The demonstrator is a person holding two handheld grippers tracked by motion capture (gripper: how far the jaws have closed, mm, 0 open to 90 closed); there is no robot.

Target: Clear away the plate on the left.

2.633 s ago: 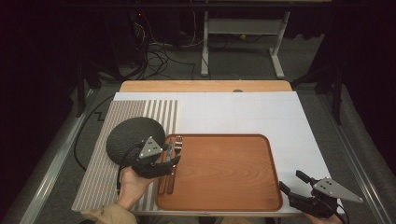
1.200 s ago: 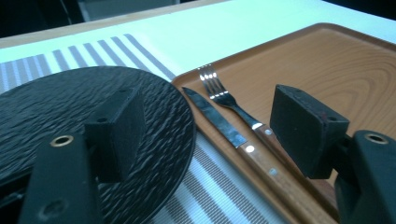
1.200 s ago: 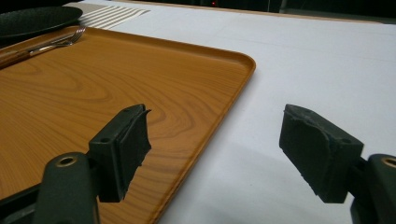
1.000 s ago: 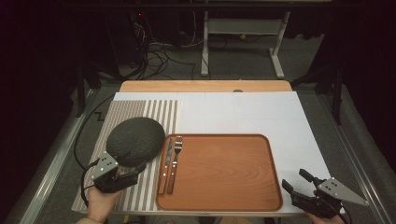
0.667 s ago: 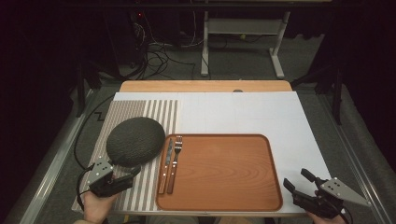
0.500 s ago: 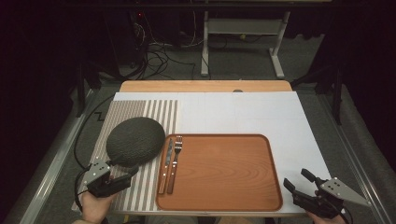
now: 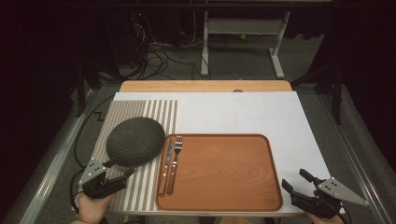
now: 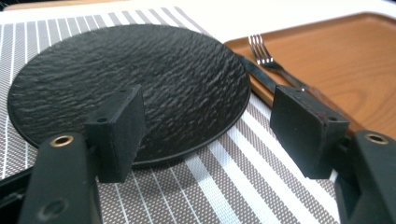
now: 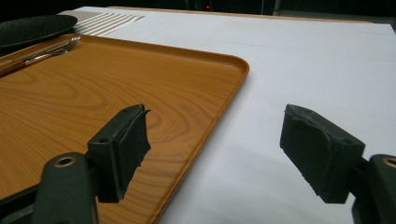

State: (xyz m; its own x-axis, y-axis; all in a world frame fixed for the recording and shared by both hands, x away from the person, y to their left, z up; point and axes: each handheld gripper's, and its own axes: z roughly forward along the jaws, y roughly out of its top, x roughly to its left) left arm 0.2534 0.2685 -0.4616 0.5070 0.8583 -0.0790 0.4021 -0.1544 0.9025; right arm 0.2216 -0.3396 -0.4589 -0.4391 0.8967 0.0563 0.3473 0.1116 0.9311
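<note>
The black plate sits on the striped mat, fork and knife tray-side (both grippers' jaws apart, empty), leaving little apparent work.

Big open room on the wooden tray, fork and knife crowd its left edge, black plate just beside, bare white counter behind.

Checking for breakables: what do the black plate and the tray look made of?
Black plate: probably stoneware or slate-look ceramic, matte, with a rippled rough surface. Tray: wood or wood-look laminate, a smooth satin finish with visible grain; which one isn't certain.
</note>
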